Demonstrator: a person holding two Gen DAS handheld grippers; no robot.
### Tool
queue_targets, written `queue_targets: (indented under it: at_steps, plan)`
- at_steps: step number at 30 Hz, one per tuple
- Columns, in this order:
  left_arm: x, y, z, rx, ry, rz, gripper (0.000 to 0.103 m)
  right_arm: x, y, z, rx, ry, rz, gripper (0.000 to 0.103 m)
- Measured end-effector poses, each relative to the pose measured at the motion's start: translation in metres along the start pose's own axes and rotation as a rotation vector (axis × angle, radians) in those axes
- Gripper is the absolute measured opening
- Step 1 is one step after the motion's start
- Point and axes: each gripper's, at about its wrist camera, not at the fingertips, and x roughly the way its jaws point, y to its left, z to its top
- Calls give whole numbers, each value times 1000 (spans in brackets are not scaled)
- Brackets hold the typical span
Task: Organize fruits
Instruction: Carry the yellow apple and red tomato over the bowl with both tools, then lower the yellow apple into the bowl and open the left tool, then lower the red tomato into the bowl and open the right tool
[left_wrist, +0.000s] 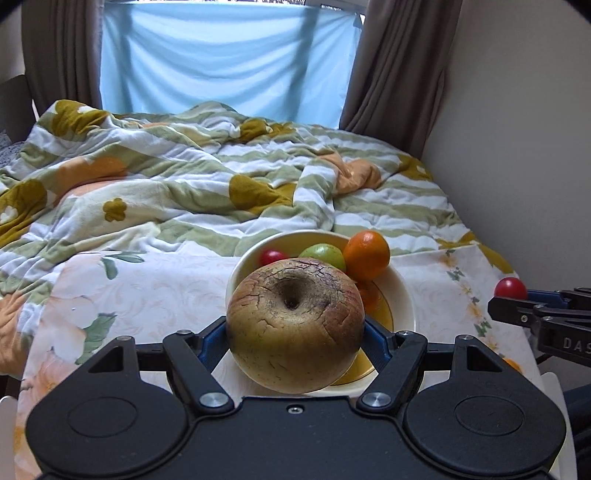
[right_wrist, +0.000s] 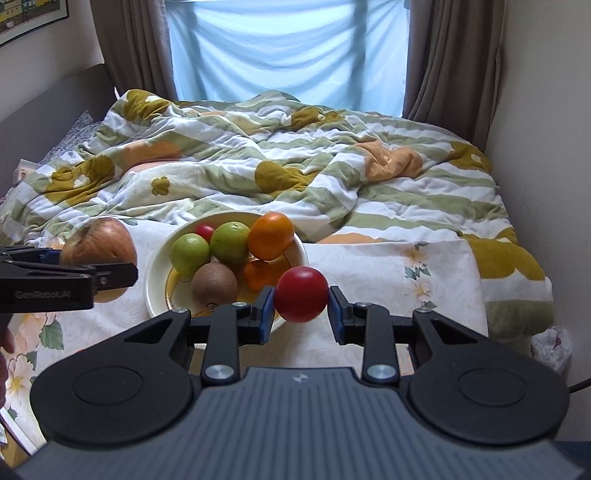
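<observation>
The left gripper (left_wrist: 295, 332) is closed around a large, cracked brownish apple (left_wrist: 295, 325), its blue pads pressed against the fruit's two sides; the apple fills the gap and hangs above the near rim of the bowl (left_wrist: 404, 295). In the right wrist view this same gripper (right_wrist: 110, 275) comes in from the left edge, with the apple (right_wrist: 99, 243) just left of the bowl (right_wrist: 157, 280).

Ahead of the left gripper, past the apple, the cream bowl with its yellow inner band holds a small red fruit (left_wrist: 273, 256), a green fruit (left_wrist: 323, 253) and an orange (left_wrist: 366, 254) that rests against the far right rim. From the right gripper's side more shows inside the bowl: two green fruits (right_wrist: 190, 251) side by side, a kiwi (right_wrist: 214, 283) nearest the gripper, and a second, smaller orange (right_wrist: 258, 273) under the big one.

The bowl sits on a tabletop (left_wrist: 147, 288) covered with a pale flowered cloth, and beyond it lies a bed with a rumpled striped blanket (left_wrist: 184, 177).

The right gripper (right_wrist: 301, 308) is closed on a round red fruit (right_wrist: 301, 293), pinched between its blue pads just right of the bowl's near rim, above the cloth. In the left wrist view it (left_wrist: 506, 308) enters from the right edge, well apart from the bowl.
</observation>
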Motion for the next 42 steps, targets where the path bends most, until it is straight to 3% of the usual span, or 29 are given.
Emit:
queue_targets:
  at_steps: [8,19,22,34,42]
  plan:
    - [36,3,-3,51,56,9,77,21,-4,0,31,36,-27,46]
    - [55,-3,-8,110,77,22,80,34,-11,-5,77,66,-51,46]
    - [50,-4,-5,111,42,41,103,35,-11,-6,79,72,-54,46]
    - [9,4,-8,111,2,64,103,42,-1,-2,55,78,-31,46]
    - [-11,11,-17,106,-9,83,103,60,16,2,16,82,30,46]
